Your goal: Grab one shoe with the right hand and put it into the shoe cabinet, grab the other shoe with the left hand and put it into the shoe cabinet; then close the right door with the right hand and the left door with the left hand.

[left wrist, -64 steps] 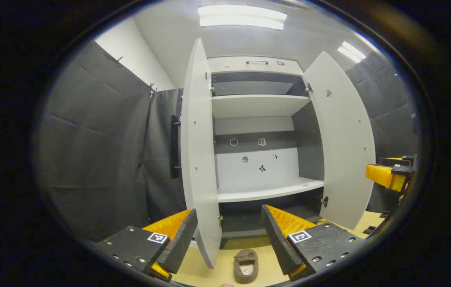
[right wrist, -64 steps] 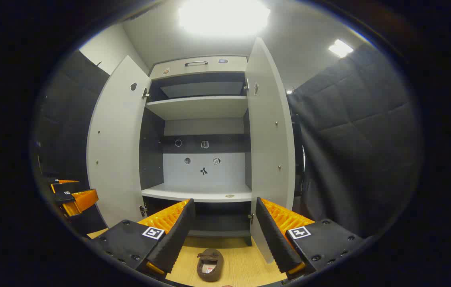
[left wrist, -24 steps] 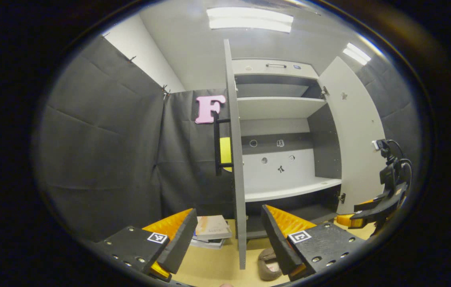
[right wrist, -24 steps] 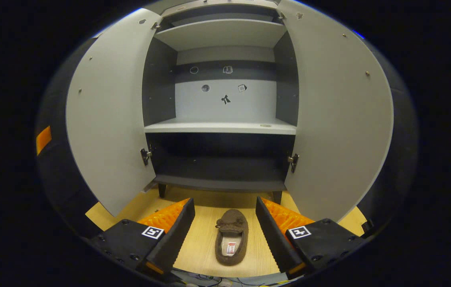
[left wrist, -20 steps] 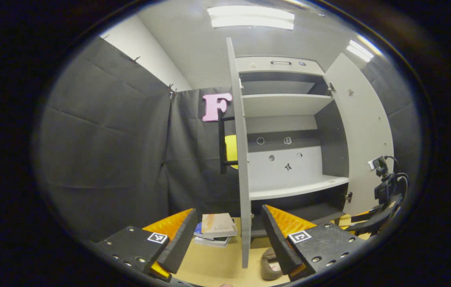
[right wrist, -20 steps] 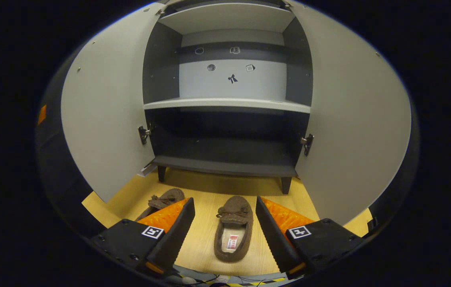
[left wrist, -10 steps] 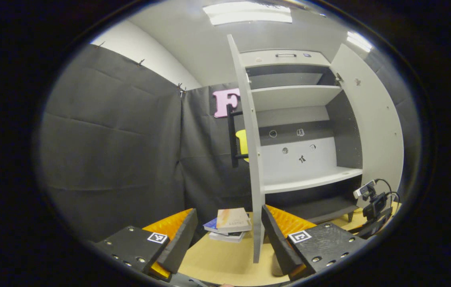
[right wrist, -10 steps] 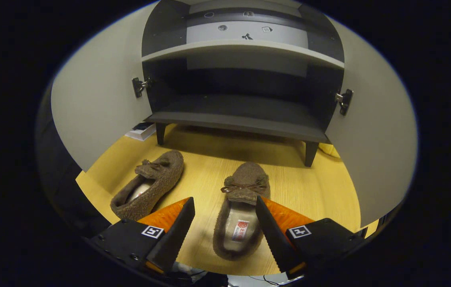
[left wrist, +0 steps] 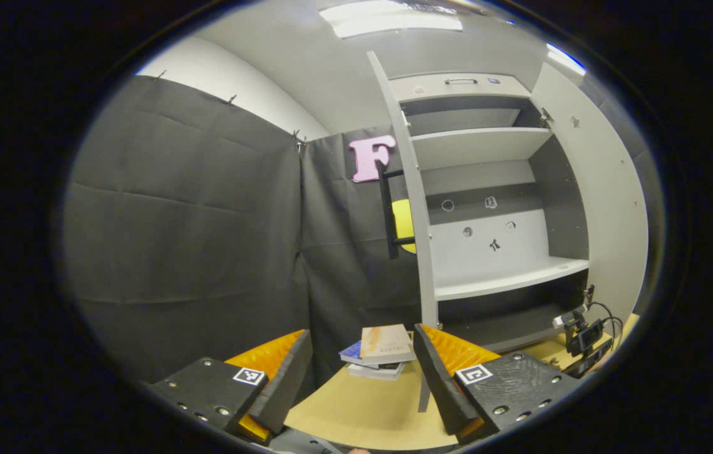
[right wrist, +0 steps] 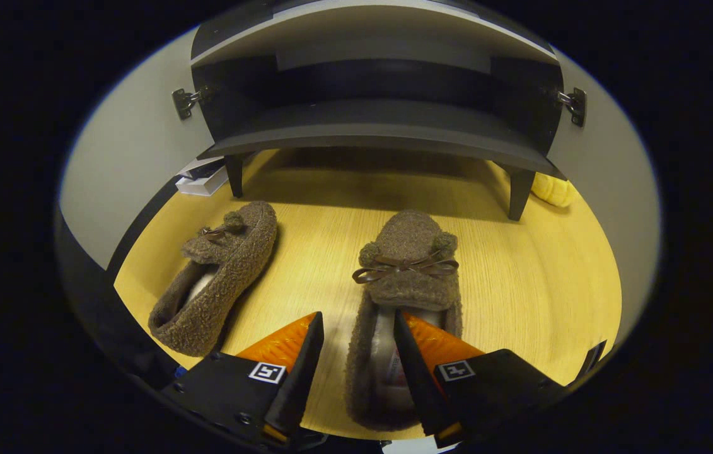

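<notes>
My right gripper [right wrist: 353, 353] sits low over the floor [right wrist: 520, 284] with its jaws still apart, straddling the left side wall of the nearer shoe [right wrist: 403, 277]: one finger is down inside the shoe's opening, the other outside on the floor side. I cannot tell whether either finger touches the wall. That shoe points away from me, bow on top, toe toward the cabinet [right wrist: 381, 135]. Off to the gripper's left lies the second shoe [right wrist: 217, 277], angled, well apart from the first. Beyond both, the cabinet's dark bottom shelf stands raised on legs, both doors swung open to either side.

My left gripper [left wrist: 356, 378] is held up, jaws wide apart with nothing between them. Just ahead of it a stack of books [left wrist: 381, 353] lies on the floor. Past that, the left door [left wrist: 416, 208] stands edge-on to me, the cabinet's shelves open to its right.
</notes>
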The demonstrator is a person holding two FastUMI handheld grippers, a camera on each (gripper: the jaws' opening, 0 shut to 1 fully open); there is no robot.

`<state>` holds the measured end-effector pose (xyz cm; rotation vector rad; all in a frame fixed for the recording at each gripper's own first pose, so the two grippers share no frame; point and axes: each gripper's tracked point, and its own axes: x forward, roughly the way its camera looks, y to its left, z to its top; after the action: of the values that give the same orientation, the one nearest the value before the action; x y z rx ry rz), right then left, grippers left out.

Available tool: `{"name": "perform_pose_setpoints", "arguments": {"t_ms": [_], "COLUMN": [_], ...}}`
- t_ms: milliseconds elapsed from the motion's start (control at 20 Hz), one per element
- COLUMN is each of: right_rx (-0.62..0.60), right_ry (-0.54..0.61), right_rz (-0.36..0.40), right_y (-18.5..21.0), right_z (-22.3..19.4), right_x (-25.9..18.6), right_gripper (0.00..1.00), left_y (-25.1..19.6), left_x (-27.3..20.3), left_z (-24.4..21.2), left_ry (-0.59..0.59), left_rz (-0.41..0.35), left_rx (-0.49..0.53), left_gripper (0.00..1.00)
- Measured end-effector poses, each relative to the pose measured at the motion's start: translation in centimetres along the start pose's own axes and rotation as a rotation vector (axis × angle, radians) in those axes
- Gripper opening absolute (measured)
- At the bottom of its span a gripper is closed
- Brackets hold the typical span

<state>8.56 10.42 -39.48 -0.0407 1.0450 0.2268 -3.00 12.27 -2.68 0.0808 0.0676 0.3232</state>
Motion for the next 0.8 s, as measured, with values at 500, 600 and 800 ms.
{"name": "perform_pose_setpoints", "arguments": {"t_ms": [500,600,800], "right_rx": [-0.002,-0.005,0.017], "right_ry": [0.05,0.03,-0.038], "right_rz": [-0.086,-0.074,-0.037], "right_y": [-1.5,-1.8,-1.5], "right_z": [-0.1,0.3,1.2], "right_x": [1.2,1.1,0.1], "right_gripper": [0.11,0.11,0.01], "left_y": [-0.7,-1.0,-1.5], "left_x": [0.2,0.3,0.3], "left_z": [0.2,0.2,0.3], "left_ry": [-0.016,-0.015,-0.021], "left_rz": [-0.017,-0.025,-0.04], "left_rx": [0.012,0.011,0.015], "left_gripper": [0.99,0.99,0.99]}}
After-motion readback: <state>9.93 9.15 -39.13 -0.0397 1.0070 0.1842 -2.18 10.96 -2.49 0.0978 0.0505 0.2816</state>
